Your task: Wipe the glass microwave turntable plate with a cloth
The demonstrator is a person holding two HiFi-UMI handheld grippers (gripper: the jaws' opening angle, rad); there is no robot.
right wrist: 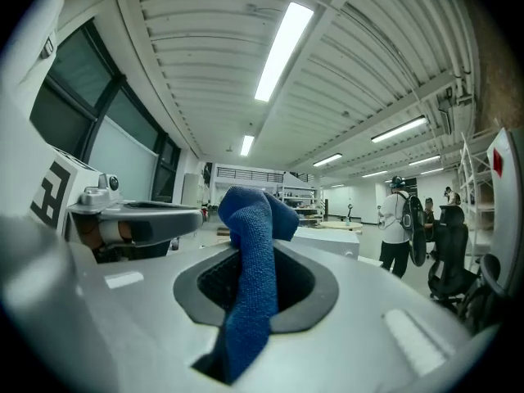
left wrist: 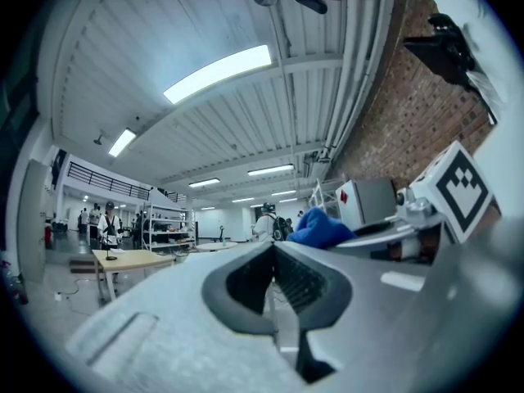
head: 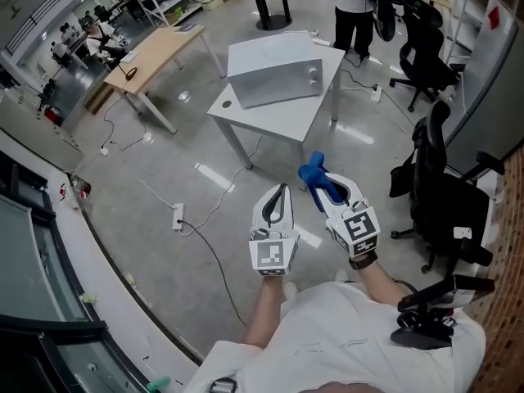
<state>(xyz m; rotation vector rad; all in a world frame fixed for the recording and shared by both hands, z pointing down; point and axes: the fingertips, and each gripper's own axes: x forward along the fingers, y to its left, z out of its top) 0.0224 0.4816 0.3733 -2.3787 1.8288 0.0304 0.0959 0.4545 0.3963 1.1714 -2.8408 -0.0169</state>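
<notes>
Head view: I stand on open floor, well apart from a white table (head: 274, 119) that carries a silver microwave (head: 278, 84). A faint round outline (head: 270, 51) lies on the microwave's top. It may be the glass turntable plate, but I cannot confirm this at such range. Both tools are held in the air over the floor, side by side and near one another, and neither touches the table. The left gripper (head: 281, 191) points towards the table. In its own view the left gripper (left wrist: 274, 248) has its jaws pressed together at the tips, with nothing between the ribbed pads. The right gripper (head: 326, 193) has its jaws clamped on a blue cloth (head: 313, 173). In the right gripper view the cloth (right wrist: 250, 260) runs as a folded strip up through the right gripper (right wrist: 260, 248), and its bunched end stands above the jaw tips. The left gripper view shows that same cloth (left wrist: 319, 228) just beside it on its right. Surroundings: a wooden desk (head: 160, 51) stands beyond the table on the left, a black office chair (head: 446, 195) is near my right side, a power strip (head: 178, 217) lies on the floor to the left, and a person (head: 354, 11) stands behind the table.
</notes>
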